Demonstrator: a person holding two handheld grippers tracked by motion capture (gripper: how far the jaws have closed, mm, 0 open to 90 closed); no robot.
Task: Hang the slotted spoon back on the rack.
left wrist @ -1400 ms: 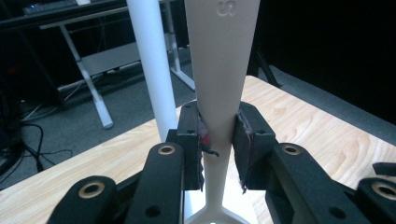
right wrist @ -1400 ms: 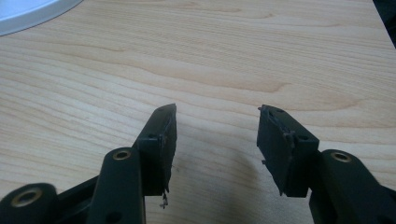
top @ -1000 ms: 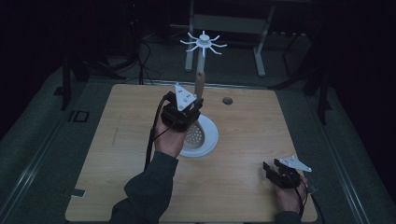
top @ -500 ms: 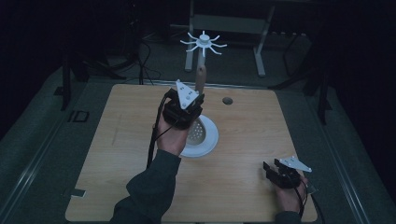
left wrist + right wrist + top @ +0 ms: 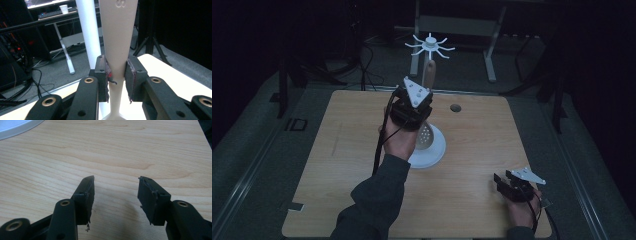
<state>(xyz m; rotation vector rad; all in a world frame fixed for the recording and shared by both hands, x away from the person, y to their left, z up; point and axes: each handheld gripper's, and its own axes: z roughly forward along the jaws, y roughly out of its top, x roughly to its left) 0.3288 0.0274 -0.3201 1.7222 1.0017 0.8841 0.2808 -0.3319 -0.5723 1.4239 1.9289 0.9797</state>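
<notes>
We see a beige slotted spoon (image 5: 117, 37) upright over the white round stand base (image 5: 434, 152), its handle clamped betw the left gripper (image 5: 117, 75) pads, beside the white pole (image 5: 87, 30). Right gripper (image 5: 115, 192) rests low near the wooden table (image 5: 472, 130) front-right corner, jaws apart, holding nothing

lab | dark room | cables (image 5: 37, 75) | metal stand (image 5: 492, 50)

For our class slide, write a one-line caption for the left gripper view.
Left tongs clamp the beige utensil handle beside a white pole.
</notes>
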